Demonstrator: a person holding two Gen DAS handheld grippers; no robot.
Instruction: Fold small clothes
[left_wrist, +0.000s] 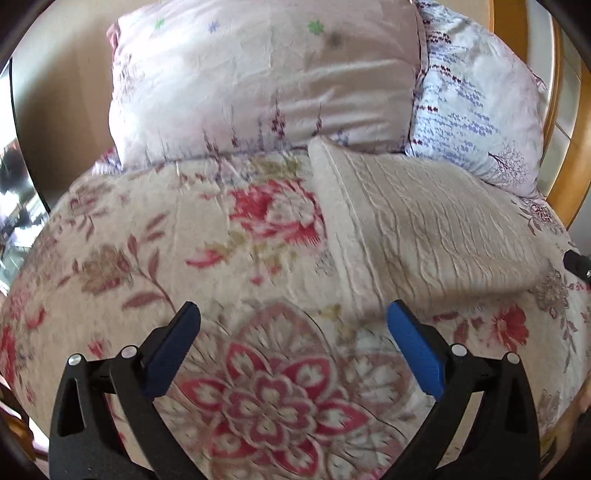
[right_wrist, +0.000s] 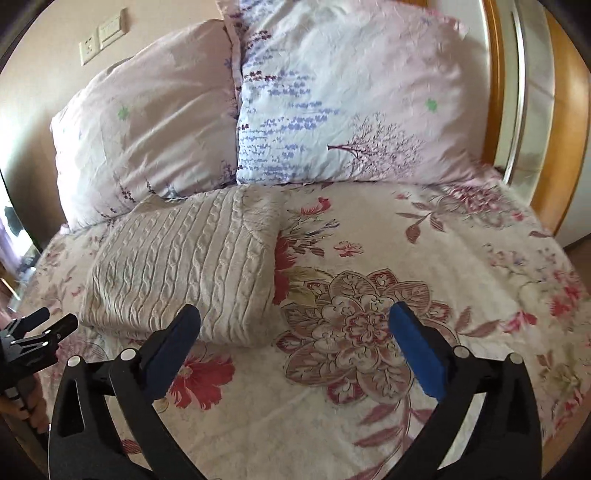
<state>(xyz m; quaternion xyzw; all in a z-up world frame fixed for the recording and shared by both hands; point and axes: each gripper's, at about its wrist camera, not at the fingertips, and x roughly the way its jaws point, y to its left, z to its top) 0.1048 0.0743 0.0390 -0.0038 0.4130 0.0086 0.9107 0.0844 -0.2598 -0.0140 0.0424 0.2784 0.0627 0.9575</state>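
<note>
A cream cable-knit garment (left_wrist: 424, 229) lies folded into a flat rectangle on the floral bedspread (left_wrist: 184, 240). It also shows in the right wrist view (right_wrist: 184, 269). My left gripper (left_wrist: 293, 314) is open and empty, just in front of the garment's near left corner. My right gripper (right_wrist: 295, 314) is open and empty, at the garment's near right corner, its left finger (right_wrist: 177, 339) over the garment's edge. The left gripper also shows at the left edge of the right wrist view (right_wrist: 55, 325). The right gripper's tip shows at the right edge of the left wrist view (left_wrist: 578, 262).
Two pillows lean at the head of the bed: a pink one (left_wrist: 258, 81) (right_wrist: 147, 125) and a white-and-lilac one (left_wrist: 476, 110) (right_wrist: 351, 99). A wooden bed frame (right_wrist: 565, 129) runs along the right. Wall sockets (right_wrist: 103, 35) sit at upper left.
</note>
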